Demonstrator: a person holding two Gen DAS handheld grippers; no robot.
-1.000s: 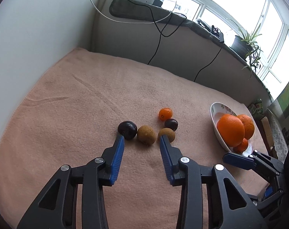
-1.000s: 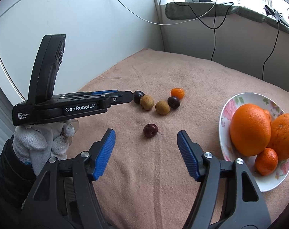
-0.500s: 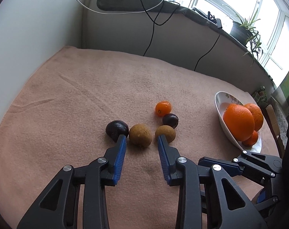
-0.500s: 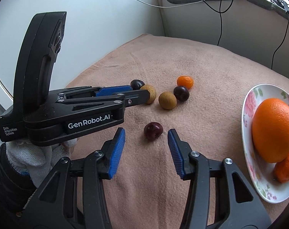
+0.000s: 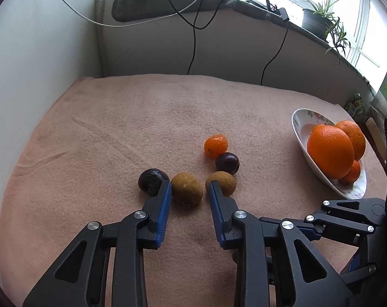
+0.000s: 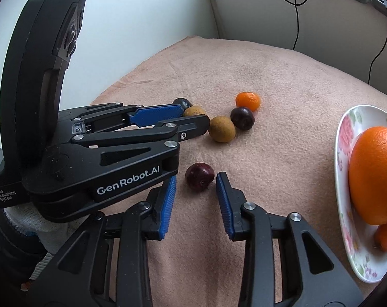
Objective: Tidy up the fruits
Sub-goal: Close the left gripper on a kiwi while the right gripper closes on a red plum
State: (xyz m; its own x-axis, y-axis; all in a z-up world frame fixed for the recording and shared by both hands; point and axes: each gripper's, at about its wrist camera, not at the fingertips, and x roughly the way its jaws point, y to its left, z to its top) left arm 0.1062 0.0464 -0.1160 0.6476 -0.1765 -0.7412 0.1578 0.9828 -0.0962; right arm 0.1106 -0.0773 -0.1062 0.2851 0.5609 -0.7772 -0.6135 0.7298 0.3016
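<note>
My left gripper point(image 5: 189, 188) is closing around a brown kiwi point(image 5: 187, 188) on the pink cloth. Its left pad lies against the kiwi and a thin strip of cloth shows at the right pad. A dark plum point(image 5: 152, 180) sits just outside its left finger and a second kiwi point(image 5: 222, 181) outside its right finger. My right gripper point(image 6: 195, 179) is closing around a reddish plum point(image 6: 199, 176). That plum is almost touching the right pad, with a small gap at the left one. The left gripper point(image 6: 194, 116) reaches across just beyond it.
A mandarin point(image 5: 216, 145) and another dark plum point(image 5: 227, 163) lie behind the kiwis. A flowered plate point(image 5: 299, 125) at the right holds large oranges point(image 5: 330, 151) and a small mandarin. A white wall stands at the left. Cables hang from the window ledge at the back.
Both grippers have come down and forward onto the fruit. The right jaws narrowed a lot around the reddish plum. The left jaws narrowed slightly around the kiwi.
</note>
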